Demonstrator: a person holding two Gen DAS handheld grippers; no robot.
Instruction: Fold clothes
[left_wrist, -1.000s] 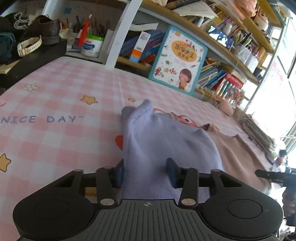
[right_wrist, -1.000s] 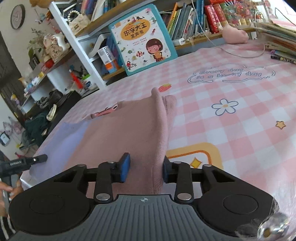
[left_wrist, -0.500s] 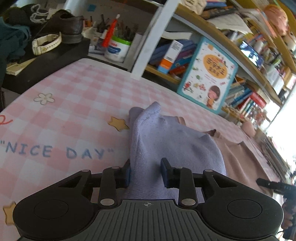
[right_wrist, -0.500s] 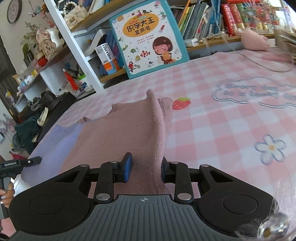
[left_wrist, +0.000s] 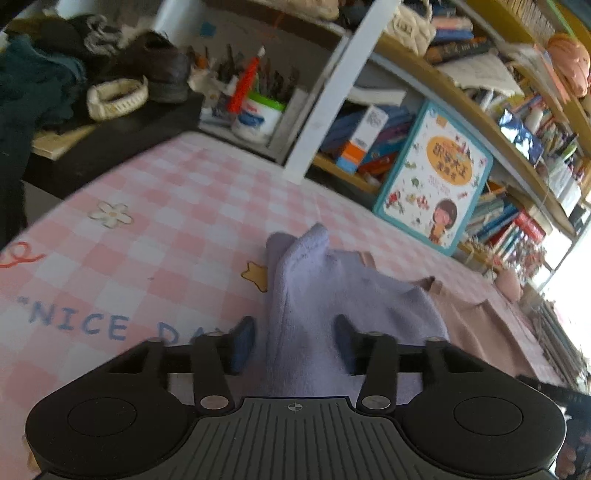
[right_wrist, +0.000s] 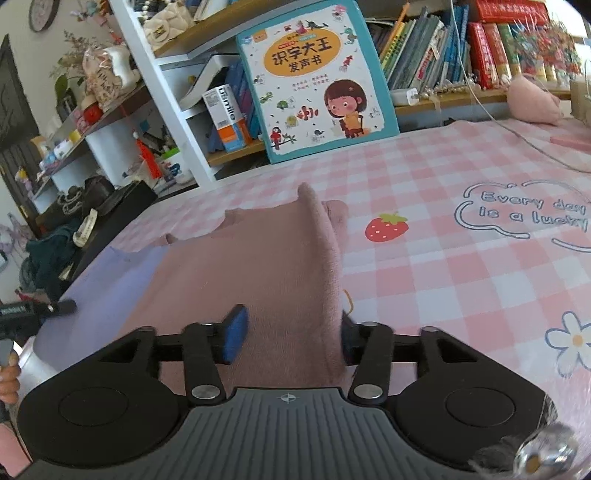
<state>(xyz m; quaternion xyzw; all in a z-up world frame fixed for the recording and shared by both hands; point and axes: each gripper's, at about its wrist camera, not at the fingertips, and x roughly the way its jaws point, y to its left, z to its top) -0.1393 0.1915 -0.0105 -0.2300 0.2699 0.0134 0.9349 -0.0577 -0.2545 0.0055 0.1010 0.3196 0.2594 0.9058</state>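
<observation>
Opened since a moment ago: left gripper (left_wrist: 293, 341) and right gripper (right_wrist: 291, 334), jaws wide, holding nothing. Soft, floppy garment (right_wrist: 258, 266) (best pinched at edges).

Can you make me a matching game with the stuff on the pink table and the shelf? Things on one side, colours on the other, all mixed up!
Things:
1. Left gripper's cloth
2. Right gripper's cloth
3. Strawberry
4. Book border

Colours:
A. teal
B. red
C. dusty pink
D. lavender

Pairs: 1-D, 2-C, 3-B, 4-A
</observation>
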